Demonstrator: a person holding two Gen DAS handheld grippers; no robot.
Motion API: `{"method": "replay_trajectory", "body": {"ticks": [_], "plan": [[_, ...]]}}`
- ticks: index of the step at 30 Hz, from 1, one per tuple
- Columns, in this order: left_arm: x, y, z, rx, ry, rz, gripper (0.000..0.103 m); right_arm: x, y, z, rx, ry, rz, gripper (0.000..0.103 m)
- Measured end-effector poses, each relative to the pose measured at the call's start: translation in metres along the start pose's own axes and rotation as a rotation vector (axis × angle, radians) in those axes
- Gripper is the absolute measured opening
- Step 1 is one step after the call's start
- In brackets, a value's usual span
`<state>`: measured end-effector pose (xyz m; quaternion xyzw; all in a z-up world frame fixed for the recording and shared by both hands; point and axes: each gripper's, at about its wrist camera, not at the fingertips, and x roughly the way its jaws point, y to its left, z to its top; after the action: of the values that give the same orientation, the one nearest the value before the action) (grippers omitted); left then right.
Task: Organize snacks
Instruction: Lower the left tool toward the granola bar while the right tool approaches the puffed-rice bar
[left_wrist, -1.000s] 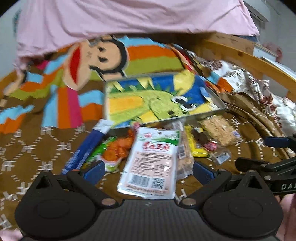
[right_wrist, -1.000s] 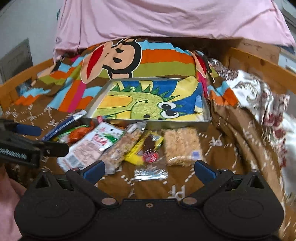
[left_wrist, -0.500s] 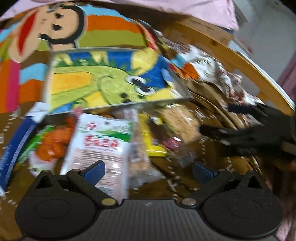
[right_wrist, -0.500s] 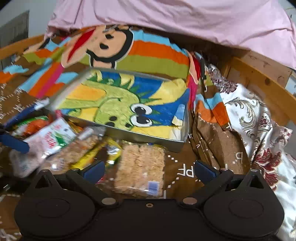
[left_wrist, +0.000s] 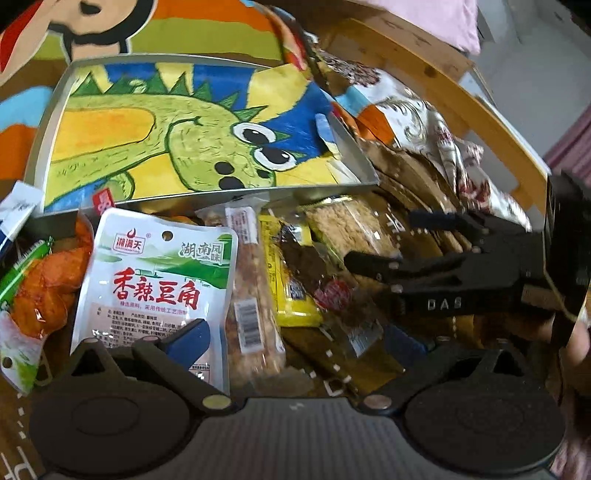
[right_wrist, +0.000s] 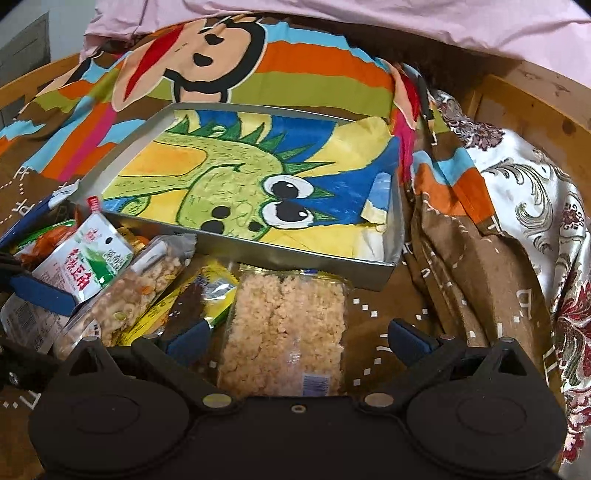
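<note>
Two tongs spread wide, pinching nothing, snacks in a row outside the tray.
My right gripper (right_wrist: 297, 338) straddles the rice-crisp pack (right_wrist: 284, 332) at 6 o'clock of the metal tray (right_wrist: 391, 273); my left gripper (left_wrist: 295, 341) hovers over the white bean pouch (left_wrist: 155, 280) and nut bar (left_wrist: 249, 295), tray empty at 12.
</note>
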<state>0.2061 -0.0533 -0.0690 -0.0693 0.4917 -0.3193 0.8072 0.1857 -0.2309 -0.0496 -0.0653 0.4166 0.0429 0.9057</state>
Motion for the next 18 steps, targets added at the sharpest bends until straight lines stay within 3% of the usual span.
{"method": "replay_trajectory", "body": {"ticks": [4, 10, 18], "plan": [[-0.001, 0.005, 0.004, -0.052, -0.013, -0.037, 0.102, 0.001, -0.008, 0.001, 0.05, 0.003, 0.009, 0.102], [-0.009, -0.009, -0.001, 0.04, -0.064, -0.082, 0.102, 0.002, -0.012, 0.0, 0.076, 0.007, 0.025, 0.102], [0.002, -0.005, 0.002, 0.03, -0.011, -0.082, 0.102, 0.003, -0.008, -0.002, 0.067, 0.019, 0.04, 0.102]]}}
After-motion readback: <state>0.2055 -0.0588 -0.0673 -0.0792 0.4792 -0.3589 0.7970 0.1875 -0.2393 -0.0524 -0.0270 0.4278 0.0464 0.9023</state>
